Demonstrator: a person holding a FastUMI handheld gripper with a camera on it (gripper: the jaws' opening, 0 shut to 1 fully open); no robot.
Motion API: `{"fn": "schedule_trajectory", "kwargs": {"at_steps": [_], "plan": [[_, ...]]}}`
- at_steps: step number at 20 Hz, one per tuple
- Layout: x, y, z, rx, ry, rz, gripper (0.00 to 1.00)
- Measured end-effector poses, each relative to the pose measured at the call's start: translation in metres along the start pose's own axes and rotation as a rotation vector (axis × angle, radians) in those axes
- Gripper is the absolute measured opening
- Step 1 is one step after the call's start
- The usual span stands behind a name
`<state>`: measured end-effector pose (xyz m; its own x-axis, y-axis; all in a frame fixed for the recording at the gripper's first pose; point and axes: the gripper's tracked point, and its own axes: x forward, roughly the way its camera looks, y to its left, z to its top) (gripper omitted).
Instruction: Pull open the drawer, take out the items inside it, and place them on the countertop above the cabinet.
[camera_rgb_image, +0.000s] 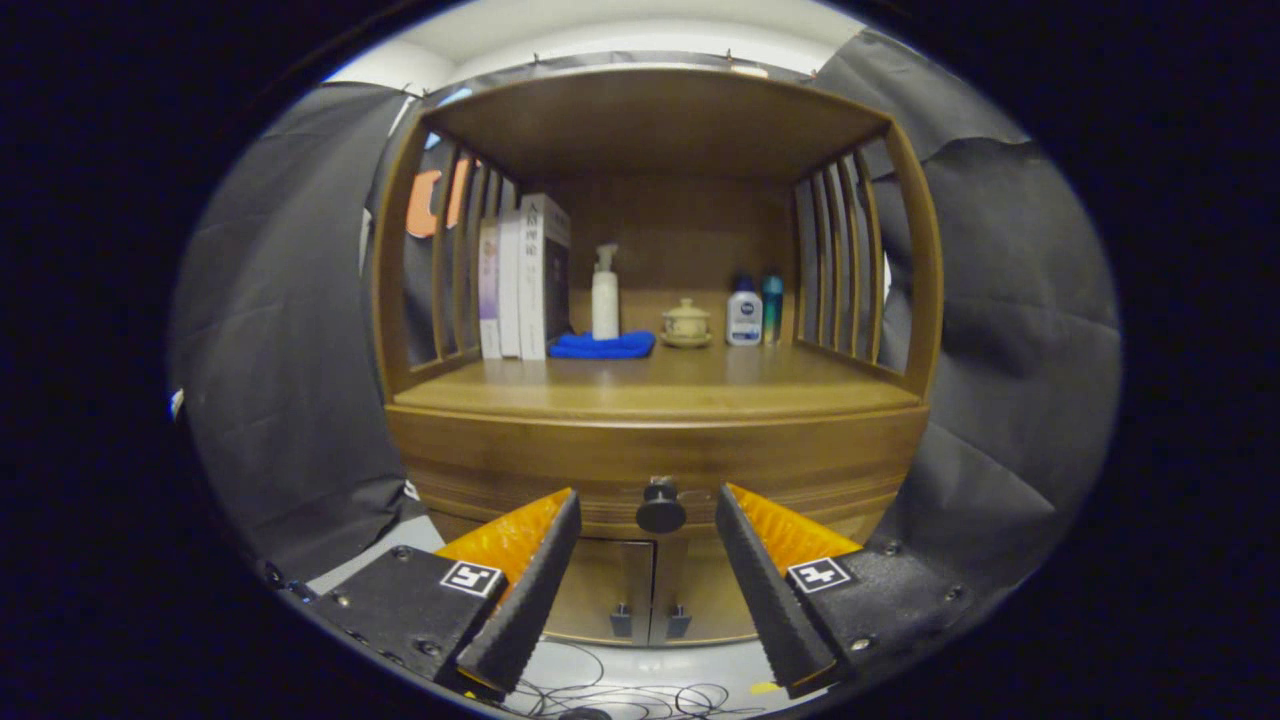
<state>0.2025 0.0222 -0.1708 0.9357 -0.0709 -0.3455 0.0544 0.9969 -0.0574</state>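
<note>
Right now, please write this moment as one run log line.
phase: approach | gripper: open, fingers either side of drawer knob, not touching | drawer: closed | countertop: holds books, bottles, cloth

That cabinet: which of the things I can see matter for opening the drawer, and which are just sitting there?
For the job: drawer knob, drawer, countertop, open tool.

Just sitting there: books, pump bottle, blue cloth, lidded cup, two small bottles.

On the countertop, from left: 3 books, a pump bottle behind a cloth, a lidded cup, 2 bottles. Below, the drawer's knob sits between the spread fingers of the gripper.
</note>
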Motion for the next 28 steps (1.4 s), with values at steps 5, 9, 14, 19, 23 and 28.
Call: {"fn": "schedule_trajectory", "kwargs": {"at_steps": [5, 9, 14, 19, 23, 28], "plan": [[0.040, -0.007, -0.011, -0.003, 0.032, -0.035, 0.76], [0.065, -0.018, -0.020, 0.008, 0.045, -0.065, 0.66], [0.085, -0.018, -0.026, 0.020, 0.071, -0.058, 0.54], [0.087, -0.021, -0.025, 0.041, 0.062, -0.089, 0.46], [0.084, -0.020, -0.028, 0.076, 0.095, -0.079, 0.39], [0.051, -0.021, -0.040, 0.038, 0.105, -0.079, 0.37]]}}
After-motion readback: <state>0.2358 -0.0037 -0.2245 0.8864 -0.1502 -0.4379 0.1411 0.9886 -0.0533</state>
